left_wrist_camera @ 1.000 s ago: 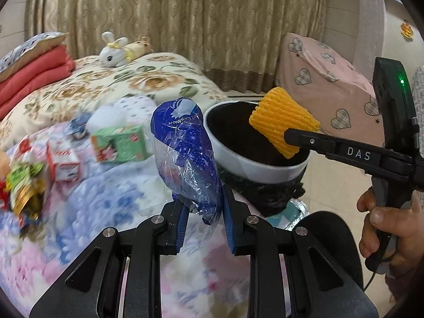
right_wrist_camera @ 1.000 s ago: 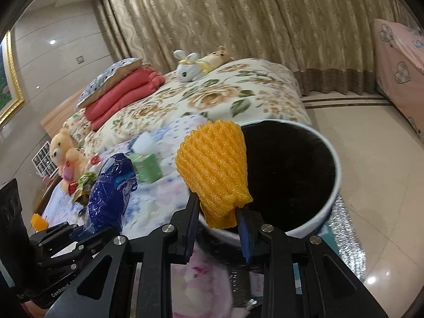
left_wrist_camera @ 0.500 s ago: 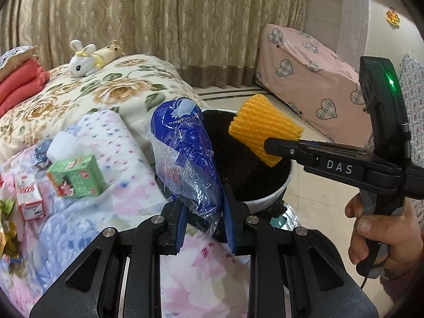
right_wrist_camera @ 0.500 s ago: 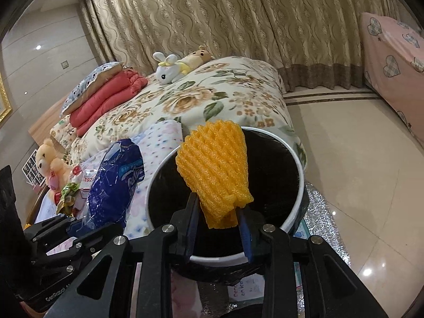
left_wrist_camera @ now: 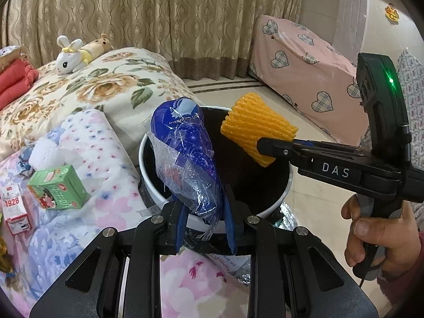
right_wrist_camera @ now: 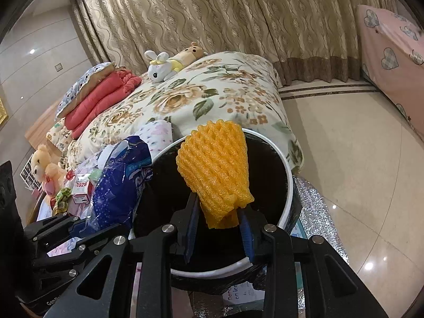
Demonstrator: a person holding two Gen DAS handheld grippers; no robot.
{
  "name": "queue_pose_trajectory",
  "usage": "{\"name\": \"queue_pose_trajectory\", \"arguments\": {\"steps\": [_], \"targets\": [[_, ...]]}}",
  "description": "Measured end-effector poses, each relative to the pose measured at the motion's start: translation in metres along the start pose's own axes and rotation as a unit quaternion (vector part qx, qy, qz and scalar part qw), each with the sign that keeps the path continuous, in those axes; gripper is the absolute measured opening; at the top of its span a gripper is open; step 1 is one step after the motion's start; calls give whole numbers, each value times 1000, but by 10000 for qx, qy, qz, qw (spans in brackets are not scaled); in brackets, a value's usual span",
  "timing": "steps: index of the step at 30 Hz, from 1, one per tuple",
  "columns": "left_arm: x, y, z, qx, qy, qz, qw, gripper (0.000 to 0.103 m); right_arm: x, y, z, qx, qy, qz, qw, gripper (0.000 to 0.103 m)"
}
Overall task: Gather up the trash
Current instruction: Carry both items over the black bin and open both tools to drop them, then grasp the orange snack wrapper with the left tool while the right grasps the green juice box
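Observation:
My left gripper [left_wrist_camera: 202, 212] is shut on a crumpled blue plastic wrapper [left_wrist_camera: 185, 153], which stands up over the near left rim of the white bin [left_wrist_camera: 148, 185] with its black liner. My right gripper [left_wrist_camera: 265, 145] comes in from the right, shut on an orange foam fruit net [left_wrist_camera: 257, 129] held above the bin's mouth. In the right wrist view the foam net [right_wrist_camera: 214, 169] sticks up between the pads of my right gripper [right_wrist_camera: 218, 212], over the bin [right_wrist_camera: 287, 175]. The wrapper [right_wrist_camera: 119, 185] and my left gripper [right_wrist_camera: 79, 222] are at the left.
A green carton [left_wrist_camera: 57, 188] and a red-and-white carton [left_wrist_camera: 13, 209] lie on the flowered blanket left of the bin. Behind are the floral quilt [left_wrist_camera: 106, 87] with plush toys, curtains, pink heart-patterned furniture [left_wrist_camera: 304, 74] and tiled floor [right_wrist_camera: 344, 159]. A person's hand [left_wrist_camera: 371, 238] holds the right gripper.
Both grippers have swung from the bed's clutter toward the bin, each still holding its item. The bin now sits nearer and directly under the wrapper and the foam net.

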State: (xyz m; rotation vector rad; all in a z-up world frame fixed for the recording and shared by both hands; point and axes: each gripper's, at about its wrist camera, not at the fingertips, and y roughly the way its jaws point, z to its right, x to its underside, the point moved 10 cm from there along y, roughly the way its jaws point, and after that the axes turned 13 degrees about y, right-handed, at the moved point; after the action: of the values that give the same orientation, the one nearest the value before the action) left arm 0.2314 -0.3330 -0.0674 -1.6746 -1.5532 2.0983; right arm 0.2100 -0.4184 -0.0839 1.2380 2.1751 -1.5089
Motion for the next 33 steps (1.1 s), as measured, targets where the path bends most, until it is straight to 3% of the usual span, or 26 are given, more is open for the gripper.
{"name": "queue_pose_trajectory", "arguments": {"steps": [3,6,7,13,19,33], "targets": [[-1,2,-1,95,-162,8,9998,39,-1,2,3,-9,39,-48,10000,34],[-2,1,-3,158,-306,71,9994,52,-2,3,6,-9,140,-81,9999,58],[-2,0,-4,127,-321,82,9994,55,-3,3,7,-7,167,-74,9998,61],[9,-13,-17,-32,-550,206,9983,69,-4,0,4,-50,232,20,9997,70],[34,-32,-37,-287,-891,244,9953,72,3,-1,-13,-202,234,46,9995,83],[116,-83,-100,-962,-1734,200,9799,75,52,13,-95,-718,-264,-266,9967,89]]}}
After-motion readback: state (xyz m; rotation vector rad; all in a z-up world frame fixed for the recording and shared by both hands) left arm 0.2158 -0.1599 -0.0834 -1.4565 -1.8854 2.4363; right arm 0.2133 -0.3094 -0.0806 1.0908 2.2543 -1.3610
